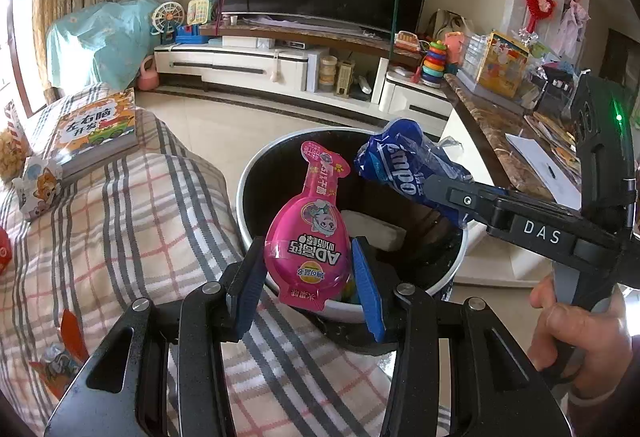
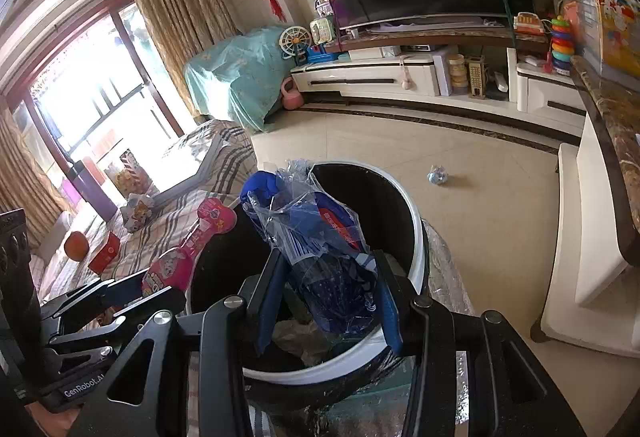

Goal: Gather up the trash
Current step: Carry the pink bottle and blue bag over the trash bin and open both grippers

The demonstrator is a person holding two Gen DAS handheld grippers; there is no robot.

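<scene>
My left gripper is shut on a pink egg-shaped snack package and holds it upright over the near rim of a round bin with a white rim and black inside. My right gripper is shut on a blue tissue wrapper and holds it over the same bin. In the left wrist view the wrapper hangs over the bin's right side. In the right wrist view the pink package shows at the left. Some trash lies inside the bin.
A plaid-covered sofa with a picture book lies left of the bin. A marble-topped table stands right of it. A small crumpled wrapper lies on the tiled floor. A TV stand is at the back.
</scene>
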